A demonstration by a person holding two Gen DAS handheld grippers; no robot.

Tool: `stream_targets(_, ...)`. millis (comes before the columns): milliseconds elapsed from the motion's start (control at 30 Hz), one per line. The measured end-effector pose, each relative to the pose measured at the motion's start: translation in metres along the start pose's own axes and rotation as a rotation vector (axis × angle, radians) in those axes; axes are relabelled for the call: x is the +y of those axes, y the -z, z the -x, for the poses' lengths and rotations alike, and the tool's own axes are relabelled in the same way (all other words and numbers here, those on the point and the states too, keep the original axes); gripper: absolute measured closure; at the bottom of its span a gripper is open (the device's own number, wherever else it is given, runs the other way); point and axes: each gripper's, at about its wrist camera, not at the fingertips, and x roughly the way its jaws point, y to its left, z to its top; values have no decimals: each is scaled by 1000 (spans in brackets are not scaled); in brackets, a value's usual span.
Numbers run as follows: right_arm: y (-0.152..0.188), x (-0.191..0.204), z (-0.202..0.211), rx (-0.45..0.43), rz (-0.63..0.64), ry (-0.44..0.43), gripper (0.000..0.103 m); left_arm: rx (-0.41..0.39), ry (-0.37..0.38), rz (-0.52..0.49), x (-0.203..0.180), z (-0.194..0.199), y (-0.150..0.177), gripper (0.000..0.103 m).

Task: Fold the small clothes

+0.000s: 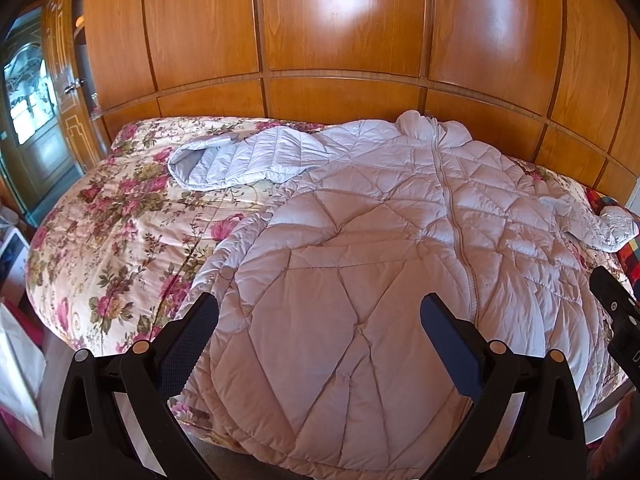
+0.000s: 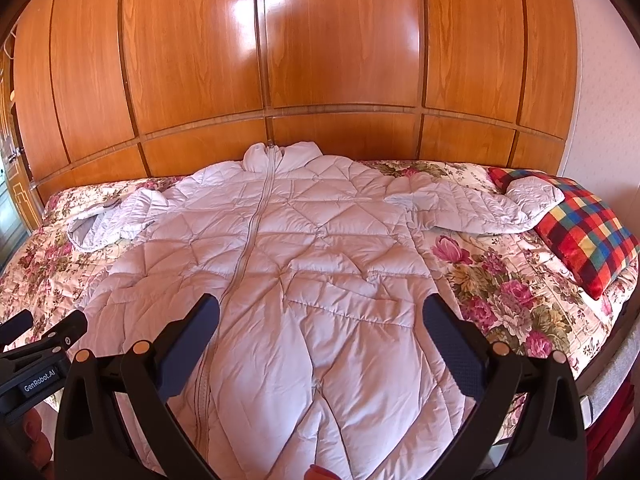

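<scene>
I see both tongs wide, holding nothing — left tongs (image 1: 318, 312), right tongs (image 2: 320, 312) above quilted jacket (image 1: 380, 240) flat on bed (image 1: 120, 220).

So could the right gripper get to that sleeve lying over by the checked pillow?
Probably yes. The right gripper is open above the jacket, and only flat jacket and floral bedspread lie between it and the sleeve, whose cuff rests on the checked pillow.

place: looked like somebody's bedroom at home | bed (image 2: 520, 280) had a floral quilted cover | plaid pillow (image 2: 580, 236) sat at one side | glossy wood paneling (image 2: 320, 60) ran behind it | glass-front wooden cabinet (image 1: 44, 100) stood off to the side
</scene>
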Motion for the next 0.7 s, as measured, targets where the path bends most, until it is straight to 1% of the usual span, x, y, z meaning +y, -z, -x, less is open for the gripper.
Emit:
stream_targets(133,0,-1,0,-9,-3,4,2,10,2,-2,0,-4,1,3)
stream_targets(267,0,-9,-7,-13,-14,-9,2,29,32,-9,1,-11,2,3)
stream_targets(300,-1,-12,-11,-18,-11,-35,2,24,54,-12,2,-12,2,3)
stream_targets(333,-1,-15,-15,-19,-8,-54,2,18,98,-12,3,-13,3,3)
stream_targets(367,-1,-18,-19,-26,-5,-69,2,15,120,-9,4,-13,4,3)
stream_targets(400,-2,-21,-22,-35,-4,-77,2,9,167,5,7,-15,4,3)
stream_targets(433,-2,-24,-24,-42,-4,-85,2,5,192,15,8,-15,4,3)
stream_targets(500,-2,-38,-38,-14,-35,-95,2,-6,237,41,14,-19,6,3)
stream_targets(567,-2,-54,-51,21,-66,-81,2,-7,227,54,15,-25,6,3)
stream_targets(633,-2,-68,-62,71,-74,-60,2,6,200,56,19,-36,6,3)
stream_targets(700,-2,-84,-69,87,-90,-39,2,24,171,56,24,-46,6,3)
